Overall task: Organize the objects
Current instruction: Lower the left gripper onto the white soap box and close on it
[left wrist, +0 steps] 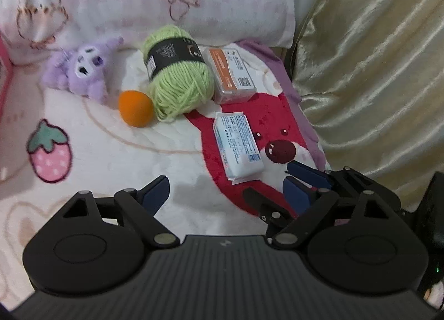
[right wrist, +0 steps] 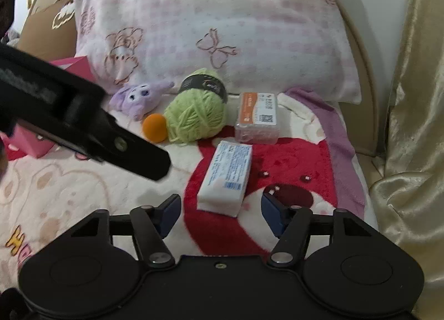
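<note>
The right gripper (right wrist: 220, 213) is standing with its jaws apart, straddling the near end of the white tissue pack (right wrist: 226, 178) without the pads pressing on it, while the left gripper (left wrist: 226, 195) is hanging wide open and empty over the blanket (left wrist: 111, 153) just left of that pack. The likeliest trouble is the soft pack squashing or sliding on the plush blanket as the jaws are meeting it off-centre, since only its near corner is sitting between them. The two grippers are working very close together, so their fingers may be clashing. Beyond the pack, the clear box (right wrist: 256, 117), green yarn (right wrist: 195, 113), orange ball (right wrist: 154, 127) and purple plush (right wrist: 138, 99) are crowding the far side against the pillow (right wrist: 222, 28). The open room is lying to the near left; on the right the blanket edge seems to be dropping beside the gold curtain (right wrist: 410, 125).
</note>
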Tool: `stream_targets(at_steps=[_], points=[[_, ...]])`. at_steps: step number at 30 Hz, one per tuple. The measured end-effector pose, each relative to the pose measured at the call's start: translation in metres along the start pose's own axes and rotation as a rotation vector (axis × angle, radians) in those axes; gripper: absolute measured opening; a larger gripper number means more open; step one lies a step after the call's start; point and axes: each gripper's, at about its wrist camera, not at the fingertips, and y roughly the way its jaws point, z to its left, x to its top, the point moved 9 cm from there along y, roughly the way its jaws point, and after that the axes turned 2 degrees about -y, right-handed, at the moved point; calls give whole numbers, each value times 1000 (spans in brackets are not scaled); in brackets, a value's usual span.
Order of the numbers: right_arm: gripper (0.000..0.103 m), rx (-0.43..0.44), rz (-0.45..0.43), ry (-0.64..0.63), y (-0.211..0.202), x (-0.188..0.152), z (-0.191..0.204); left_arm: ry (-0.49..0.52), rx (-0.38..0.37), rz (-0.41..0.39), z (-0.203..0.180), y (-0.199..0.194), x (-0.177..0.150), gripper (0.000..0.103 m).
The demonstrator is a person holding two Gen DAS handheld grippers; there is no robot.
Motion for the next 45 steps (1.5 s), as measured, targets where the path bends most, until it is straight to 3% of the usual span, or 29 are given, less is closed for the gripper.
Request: stream_targets(at_steps=[6,9,13,18,23,29,34,40,45], points=[[65,42,-22,6,10,0,3,-43,-10,5,-2,21,4,82],[65,48,-13,20,21,-1,2,-39,-12,-9,-4,32,9,75],[59,45,32,46,33,-5,-3,-37,-11,-15,-7,48,10,57],[49,80,38,29,34,-3,-2,-10,-42,-39,-9,54,13,49],[48,69,43,42,39,-5,-2,-66,-30,-11,-7,72,5,30],[50,44,51,14,47,-7,-1,-116,-44,-20,-1,75,6,25],[50,56,33,41,43,-8,0,-94,-49,-23,-1,70,4,23],[48,141,80,62,24,-18,21,-97,15,76,2,49,-17,23],[48,218,109,145,9,-31,36,-97,62,101,8,29,-41,23]])
